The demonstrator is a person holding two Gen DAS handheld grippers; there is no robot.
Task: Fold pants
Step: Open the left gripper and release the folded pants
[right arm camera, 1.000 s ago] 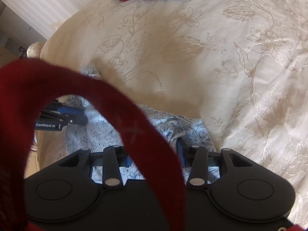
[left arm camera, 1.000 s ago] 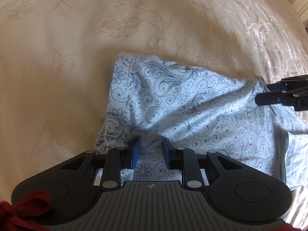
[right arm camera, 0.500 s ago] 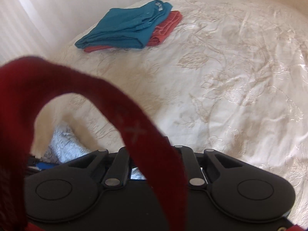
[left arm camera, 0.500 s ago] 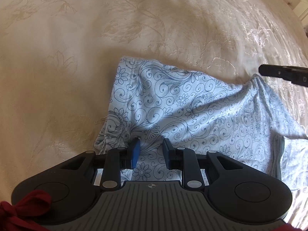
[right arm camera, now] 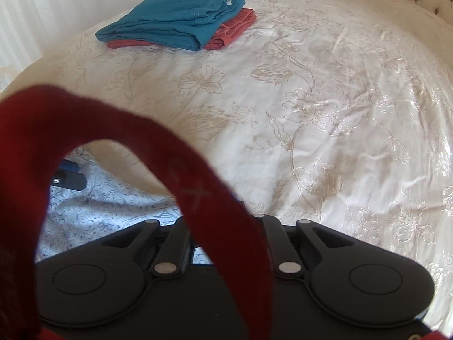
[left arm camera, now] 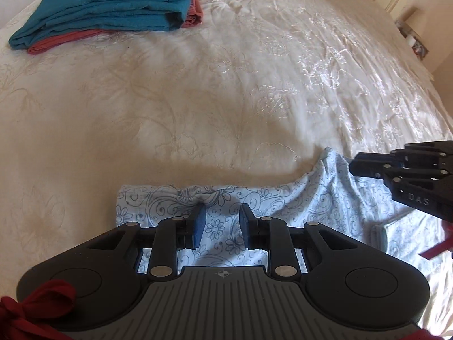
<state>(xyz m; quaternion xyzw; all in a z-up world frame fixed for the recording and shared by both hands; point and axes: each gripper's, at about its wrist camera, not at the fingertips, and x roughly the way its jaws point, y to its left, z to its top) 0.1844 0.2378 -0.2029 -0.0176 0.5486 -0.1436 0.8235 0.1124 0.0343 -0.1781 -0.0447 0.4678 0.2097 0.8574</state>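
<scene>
Both wrist cameras look steeply down, close over the cream embroidered bed [left arm camera: 226,99]; both share the far folded teal-and-red clothes stack [right arm camera: 175,28], though a blurred red strap [right arm camera: 198,192] partly blocks the right view.

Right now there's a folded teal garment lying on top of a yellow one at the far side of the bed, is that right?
Not quite. The teal garment does lie folded on another at the far side of the bed, but that lower garment is salmon red, not yellow. The right wrist view shows it.
</scene>
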